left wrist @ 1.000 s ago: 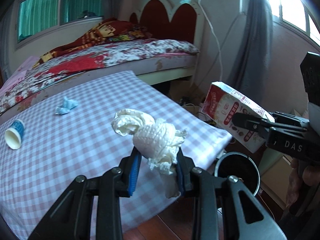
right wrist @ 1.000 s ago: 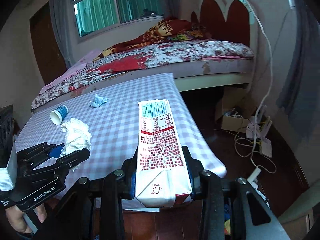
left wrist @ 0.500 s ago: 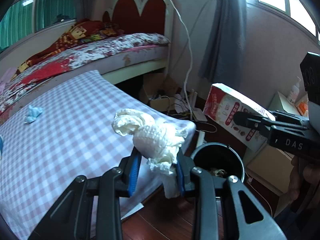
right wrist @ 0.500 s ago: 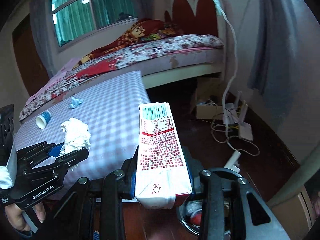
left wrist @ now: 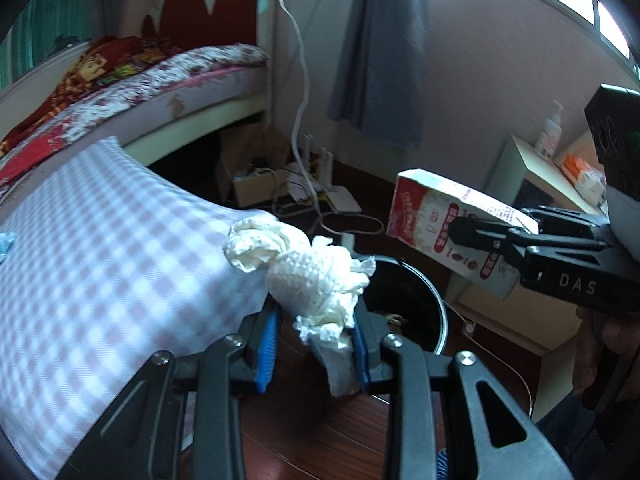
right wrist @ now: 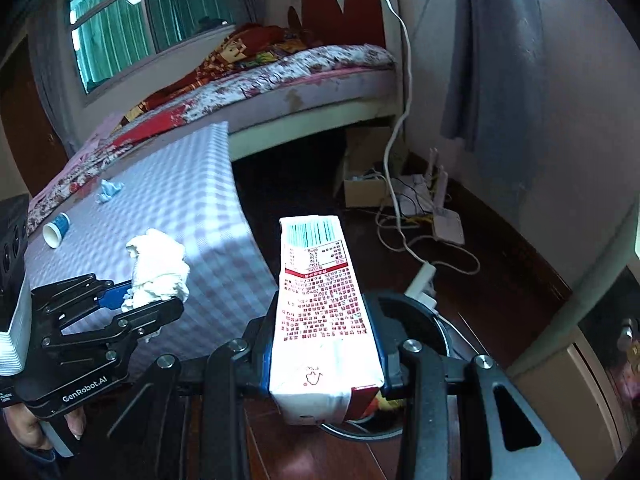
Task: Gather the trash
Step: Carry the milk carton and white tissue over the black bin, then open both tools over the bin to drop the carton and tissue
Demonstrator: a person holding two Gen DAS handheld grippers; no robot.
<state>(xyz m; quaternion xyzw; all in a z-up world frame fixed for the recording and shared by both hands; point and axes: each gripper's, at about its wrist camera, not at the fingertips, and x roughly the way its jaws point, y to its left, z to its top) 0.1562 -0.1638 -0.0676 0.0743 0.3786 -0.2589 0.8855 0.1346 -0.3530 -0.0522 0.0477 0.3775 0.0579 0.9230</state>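
Observation:
My left gripper (left wrist: 314, 312) is shut on a crumpled white tissue wad (left wrist: 304, 268) and holds it just over the near rim of a black round trash bin (left wrist: 416, 300) on the floor. The same wad (right wrist: 158, 272) shows in the right wrist view. My right gripper (right wrist: 322, 344) is shut on a red and white milk carton (right wrist: 320, 304), held above the bin (right wrist: 444, 332); the carton (left wrist: 448, 228) appears at right in the left wrist view. A blue paper scrap (right wrist: 108, 190) and a blue and white paper cup (right wrist: 56, 230) lie on the checked table (right wrist: 192, 200).
A bed (right wrist: 280, 80) stands behind the table. A cardboard box (right wrist: 364, 184), a router (right wrist: 436, 184) and white cables (right wrist: 408, 240) lie on the dark wood floor by the wall. A low white cabinet (left wrist: 532, 184) stands to the right of the bin.
Both grippers have swung right, off the table edge and towards the bin, each still holding its item. The bin is now closer and under the carton.

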